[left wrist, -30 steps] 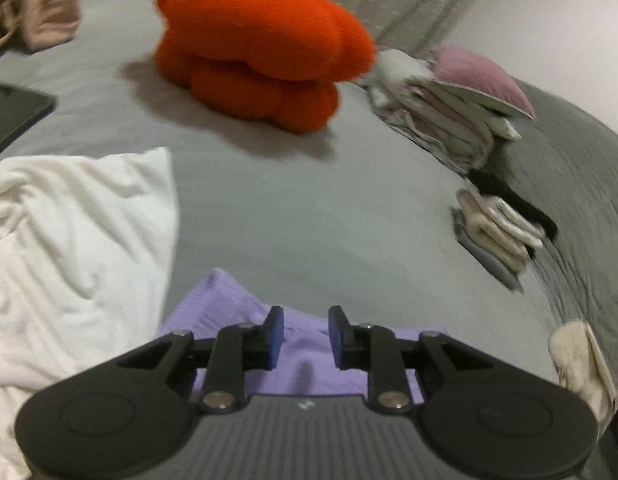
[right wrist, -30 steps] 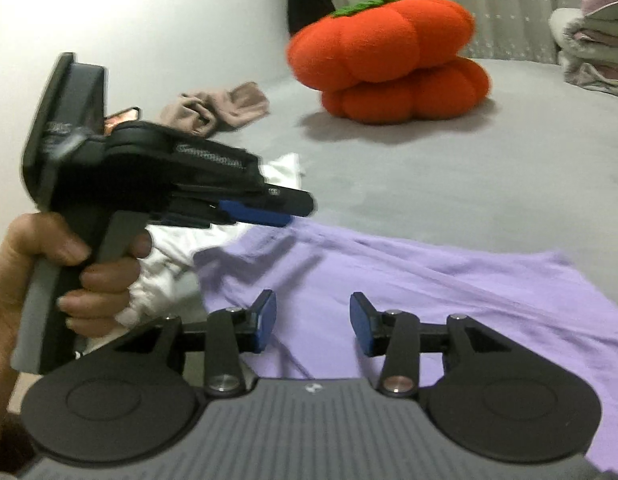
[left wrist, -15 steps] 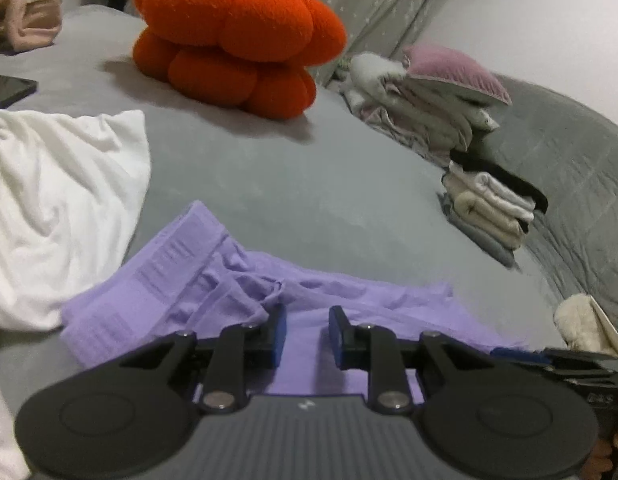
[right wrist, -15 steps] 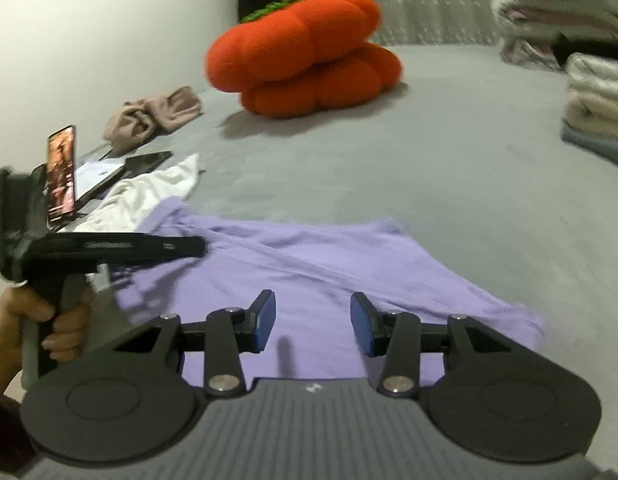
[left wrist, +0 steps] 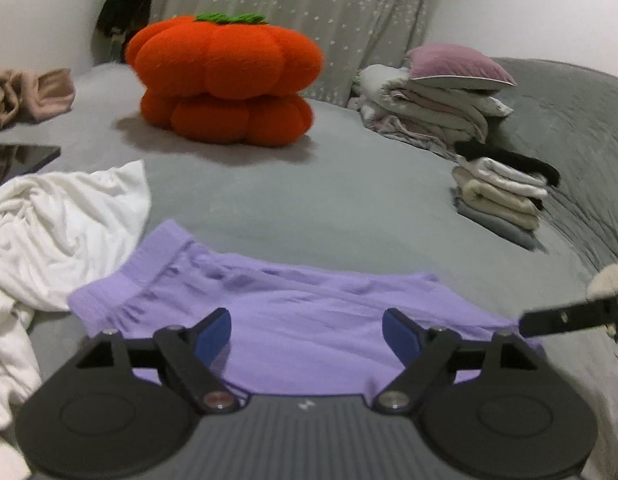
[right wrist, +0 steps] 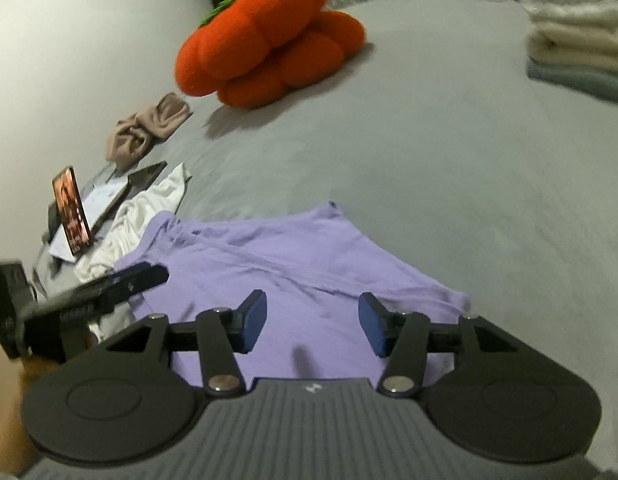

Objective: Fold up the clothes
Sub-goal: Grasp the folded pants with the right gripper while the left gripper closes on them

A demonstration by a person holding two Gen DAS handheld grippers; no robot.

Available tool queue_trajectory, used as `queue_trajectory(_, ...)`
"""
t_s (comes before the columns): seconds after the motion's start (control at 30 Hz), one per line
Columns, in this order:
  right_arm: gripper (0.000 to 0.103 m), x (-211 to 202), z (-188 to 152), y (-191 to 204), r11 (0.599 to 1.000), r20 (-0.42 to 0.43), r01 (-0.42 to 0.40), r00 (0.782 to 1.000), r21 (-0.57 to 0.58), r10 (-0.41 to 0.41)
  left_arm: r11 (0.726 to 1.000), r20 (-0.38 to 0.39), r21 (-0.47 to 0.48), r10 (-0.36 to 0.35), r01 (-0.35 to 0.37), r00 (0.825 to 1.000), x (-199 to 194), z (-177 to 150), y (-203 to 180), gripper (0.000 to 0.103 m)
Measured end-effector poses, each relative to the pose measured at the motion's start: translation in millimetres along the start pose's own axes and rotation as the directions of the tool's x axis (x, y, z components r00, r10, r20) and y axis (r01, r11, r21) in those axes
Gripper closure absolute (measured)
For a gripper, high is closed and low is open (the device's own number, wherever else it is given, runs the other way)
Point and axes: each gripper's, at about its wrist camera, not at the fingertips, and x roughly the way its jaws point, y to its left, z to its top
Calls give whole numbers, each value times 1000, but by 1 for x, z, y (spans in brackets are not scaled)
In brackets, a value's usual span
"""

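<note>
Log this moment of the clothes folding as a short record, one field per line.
surface: grey bed cover
garment in work: purple garment, spread flat, a few wrinkles
left gripper: above the garment's near edge, jaws opening, nothing gripped
right gripper: above the garment, jaws opening, nothing gripped
unfolded: white garment, crumpled, beside the purple one
folded: stack of folded clothes
other: orange pumpkin cushion
</note>
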Motion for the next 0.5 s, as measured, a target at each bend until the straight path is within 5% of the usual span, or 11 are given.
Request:
queue_trajectory(0.27,48,-31,-12,-46,970,-47,-74,995,230,87,990,11,115,-78,77,997,-15,-19,-63,19)
queue_trajectory(0.5,48,-44,-38,-70,918,-87,-141,979,371,186,951,-25,273,-141,142,990,-18,-50,-114,19)
